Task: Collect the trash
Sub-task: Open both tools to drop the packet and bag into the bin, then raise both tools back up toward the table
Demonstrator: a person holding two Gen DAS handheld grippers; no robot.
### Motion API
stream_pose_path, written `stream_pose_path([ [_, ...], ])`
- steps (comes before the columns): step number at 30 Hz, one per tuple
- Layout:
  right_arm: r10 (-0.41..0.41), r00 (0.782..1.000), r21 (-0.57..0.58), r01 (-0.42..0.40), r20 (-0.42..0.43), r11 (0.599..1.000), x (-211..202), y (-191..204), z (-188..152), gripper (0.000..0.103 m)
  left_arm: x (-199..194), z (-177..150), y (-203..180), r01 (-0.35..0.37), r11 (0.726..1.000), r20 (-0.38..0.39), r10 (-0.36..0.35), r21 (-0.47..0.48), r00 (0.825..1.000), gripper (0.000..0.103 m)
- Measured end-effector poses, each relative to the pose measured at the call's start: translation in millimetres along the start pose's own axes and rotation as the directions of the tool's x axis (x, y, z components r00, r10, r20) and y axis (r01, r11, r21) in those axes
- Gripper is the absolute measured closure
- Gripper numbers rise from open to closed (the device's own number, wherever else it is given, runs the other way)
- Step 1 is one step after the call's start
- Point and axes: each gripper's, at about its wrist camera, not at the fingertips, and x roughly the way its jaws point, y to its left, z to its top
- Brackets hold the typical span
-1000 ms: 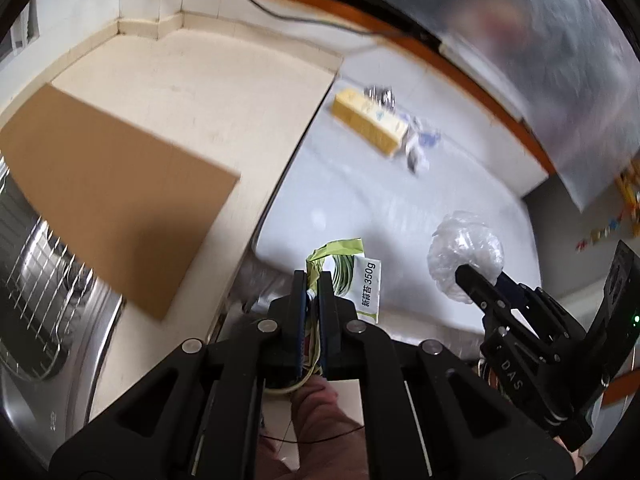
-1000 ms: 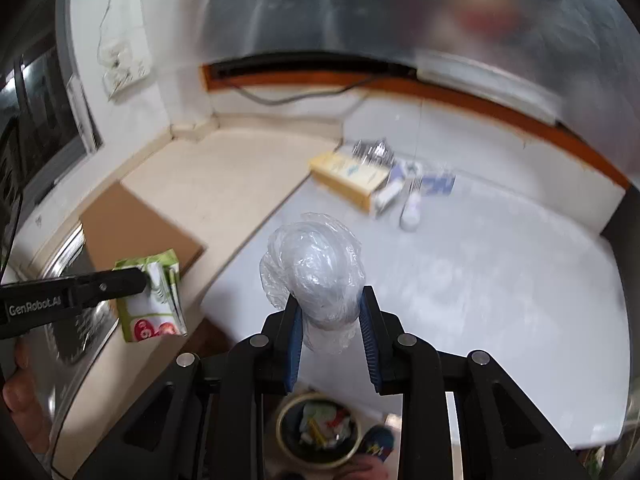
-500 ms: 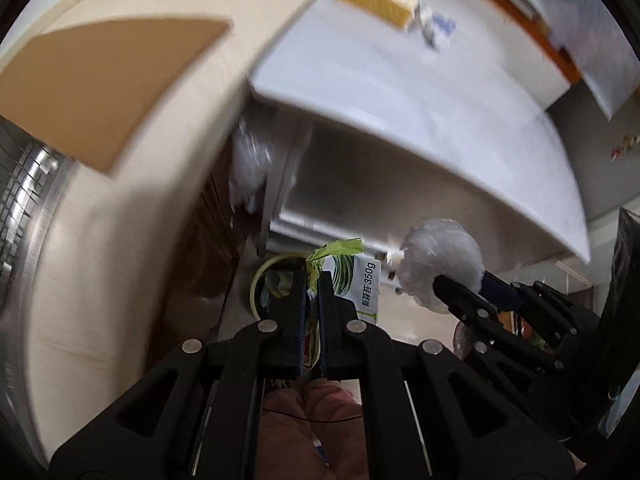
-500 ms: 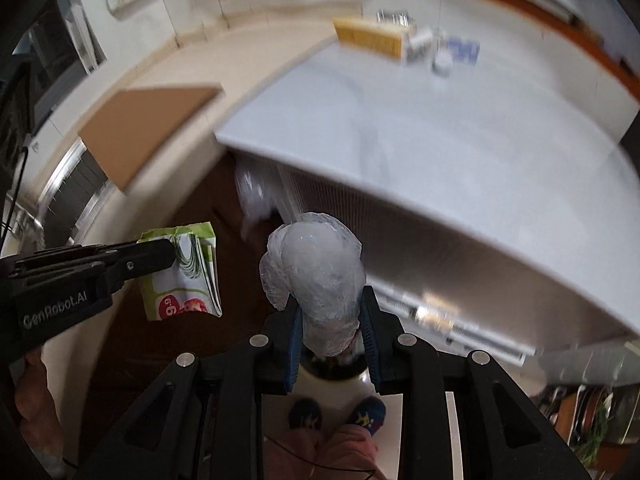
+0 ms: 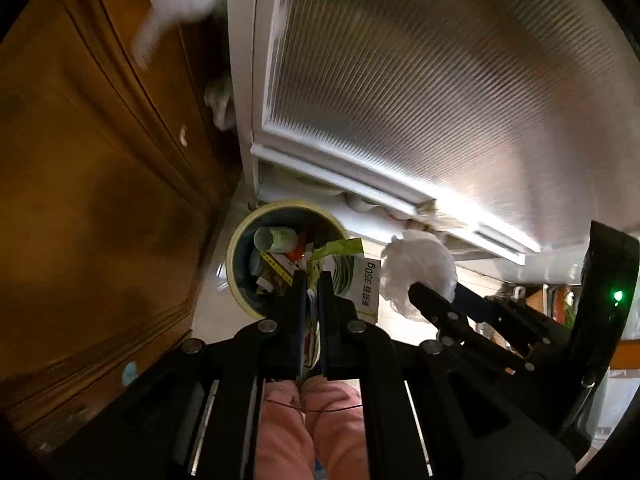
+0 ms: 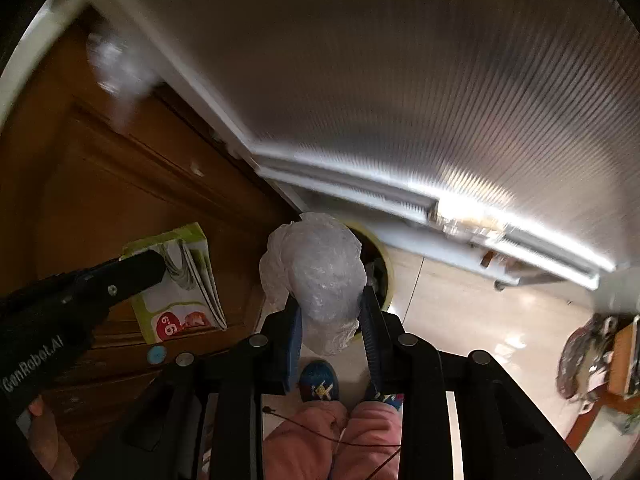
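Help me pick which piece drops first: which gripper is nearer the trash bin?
Left. The left gripper holds its green-and-white packet over the trash bin; the right gripper, gripping the crumpled plastic wad, hangs beside it.

Green-and-white packet (image 5: 358,280), translucent white plastic wad (image 6: 320,276), yellow-rimmed bin (image 5: 236,256).

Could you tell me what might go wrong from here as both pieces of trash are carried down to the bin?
1. The trash bin already holds several items, so the bulky crumpled plastic wrap in the right hand-held gripper may perch on top or roll out.
2. The green-and-white food packet in the left hand-held gripper is light and flat; released off-centre, it could flutter past the rim onto the floor.
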Motion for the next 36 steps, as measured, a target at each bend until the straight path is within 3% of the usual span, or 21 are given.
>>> stream_pose_path([
  [7,0.018,0.998,0.047,-0.015,-0.064,0.999,100,-30,-11,0.075,97,4,17,-0.038,0.999,-0.056,0.038,-0.001,0.998,0.1],
  [13,0.036,0.997,0.051,-0.033,-0.071,0.998,149,-46,-8,0.066,133,0,20,-0.071,0.997,-0.072,0.073,0.034,0.995,0.099],
  [15,0.039,0.996,0.047,-0.036,-0.077,0.998,158,-46,-2,0.064,140,-1,23,-0.08,0.996,-0.082,0.082,0.035,0.993,0.091],
  [18,0.045,0.995,0.038,-0.042,-0.086,0.998,167,-45,2,0.053,139,-2,22,-0.08,0.996,-0.084,0.083,0.031,0.993,0.067],
  [20,0.048,0.996,0.031,-0.045,-0.079,0.998,168,-43,4,0.051,136,-3,23,-0.093,0.995,-0.074,0.095,0.033,0.993,0.044],
  [21,0.048,0.996,0.026,-0.046,-0.079,0.999,167,-44,4,0.051,133,-4,23,-0.1,0.994,-0.07,0.102,0.032,0.992,0.04],
  [29,0.043,0.996,0.023,-0.041,-0.074,0.999,142,-40,4,0.051,104,-1,26,-0.127,0.992,-0.059,0.126,-0.008,0.99,0.039],
  [36,0.046,0.998,0.028,-0.045,-0.051,0.999,88,-36,12,0.051,40,4,8,-0.146,0.989,-0.025,0.147,0.034,0.989,0.039],
])
